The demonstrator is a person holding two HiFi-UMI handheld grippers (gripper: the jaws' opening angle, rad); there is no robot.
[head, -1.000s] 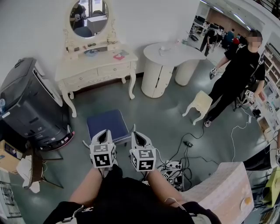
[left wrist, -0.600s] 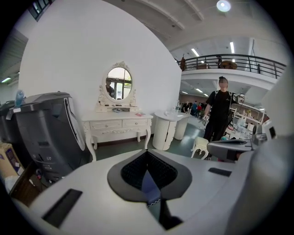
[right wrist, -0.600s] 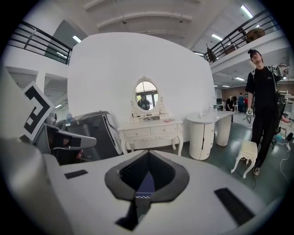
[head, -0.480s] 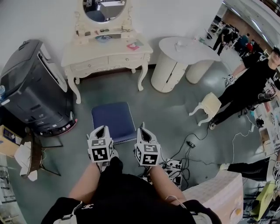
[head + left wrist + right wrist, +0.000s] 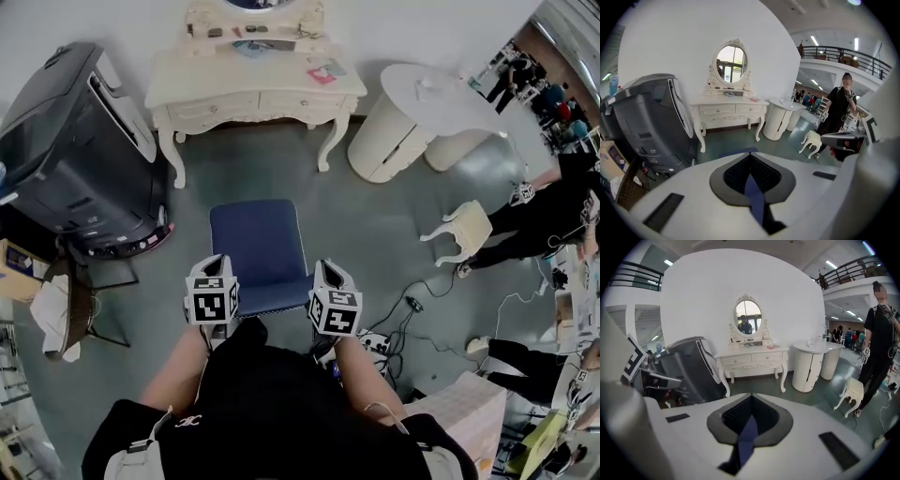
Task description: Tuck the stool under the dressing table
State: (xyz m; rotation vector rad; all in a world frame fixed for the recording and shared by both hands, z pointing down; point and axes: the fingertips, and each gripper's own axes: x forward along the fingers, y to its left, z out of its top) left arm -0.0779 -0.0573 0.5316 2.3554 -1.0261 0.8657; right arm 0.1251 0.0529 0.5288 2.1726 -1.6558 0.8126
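Stool [image 5: 257,251]: a rectangular seat padded in dark blue. It stands upright on the grey floor [image 5: 262,173], squarely in front of the dressing table [image 5: 258,86] and well apart from it. It is in line with the open knee space between the table's legs and wholly outside that space.

Dressing table: cream-white with carved trim, four curved legs and a row of drawers under the top. An oval mirror [image 5: 731,64] in an ornate frame rises from the back edge. Small items lie on the top. The table's back stands against the white wall [image 5: 112,23].
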